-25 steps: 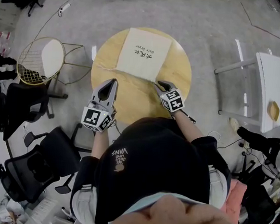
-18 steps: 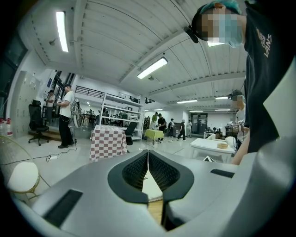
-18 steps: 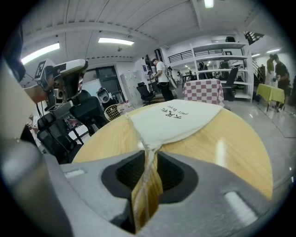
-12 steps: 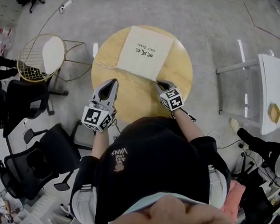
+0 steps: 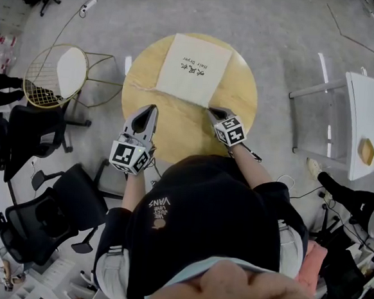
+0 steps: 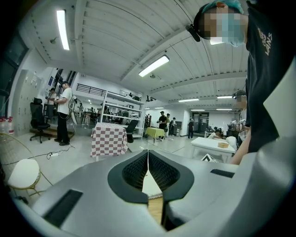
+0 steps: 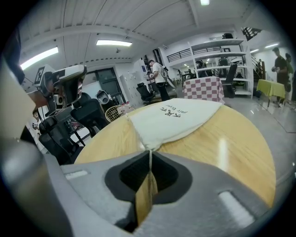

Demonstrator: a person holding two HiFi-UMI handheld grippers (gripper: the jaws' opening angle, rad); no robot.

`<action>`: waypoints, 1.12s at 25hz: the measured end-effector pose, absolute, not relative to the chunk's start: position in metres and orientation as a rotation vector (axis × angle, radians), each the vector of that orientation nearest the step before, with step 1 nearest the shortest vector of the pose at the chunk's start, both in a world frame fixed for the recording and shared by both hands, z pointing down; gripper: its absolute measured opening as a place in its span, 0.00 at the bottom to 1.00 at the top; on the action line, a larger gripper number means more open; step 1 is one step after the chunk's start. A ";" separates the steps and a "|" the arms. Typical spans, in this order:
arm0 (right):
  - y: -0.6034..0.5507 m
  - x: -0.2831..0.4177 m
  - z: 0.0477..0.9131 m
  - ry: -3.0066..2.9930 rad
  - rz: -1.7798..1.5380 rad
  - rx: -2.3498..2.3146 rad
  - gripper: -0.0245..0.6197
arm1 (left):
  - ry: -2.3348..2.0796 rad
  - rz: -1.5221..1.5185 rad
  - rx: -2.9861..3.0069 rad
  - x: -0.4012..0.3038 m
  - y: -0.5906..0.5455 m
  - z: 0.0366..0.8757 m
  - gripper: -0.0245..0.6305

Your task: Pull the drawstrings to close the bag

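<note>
Bag: cream, flat on the far half of the round wooden surface.
Drawstring: trails from the bag's near left corner to the left rim.
Left gripper: jaws together, empty, at the near left rim.
Right gripper: jaws pinched on the bag's near right corner.
Room: wire chair left; open floor far.

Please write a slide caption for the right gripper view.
Right gripper pinches a corner of the white cloth bag on the round wooden table.
</note>
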State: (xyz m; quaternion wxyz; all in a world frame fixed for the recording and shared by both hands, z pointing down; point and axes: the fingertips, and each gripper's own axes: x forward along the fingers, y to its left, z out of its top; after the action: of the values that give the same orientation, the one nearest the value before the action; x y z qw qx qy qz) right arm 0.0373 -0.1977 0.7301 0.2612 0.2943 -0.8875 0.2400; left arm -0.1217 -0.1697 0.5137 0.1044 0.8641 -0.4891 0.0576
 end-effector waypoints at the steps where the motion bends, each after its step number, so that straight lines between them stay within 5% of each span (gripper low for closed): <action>1: -0.198 0.039 0.729 -2.407 0.656 0.800 0.06 | -1.441 0.174 2.543 -0.121 -0.169 0.516 0.04; 28: -0.201 0.093 0.725 -2.351 0.697 0.860 0.05 | -1.333 0.390 2.459 -0.119 -0.194 0.635 0.05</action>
State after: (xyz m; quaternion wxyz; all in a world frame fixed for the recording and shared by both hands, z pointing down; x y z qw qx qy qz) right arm 0.0931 -0.2007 0.7249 0.2684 0.3187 -0.8716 0.2585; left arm -0.1193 -0.1939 0.6354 0.1578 0.8598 -0.4661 0.1362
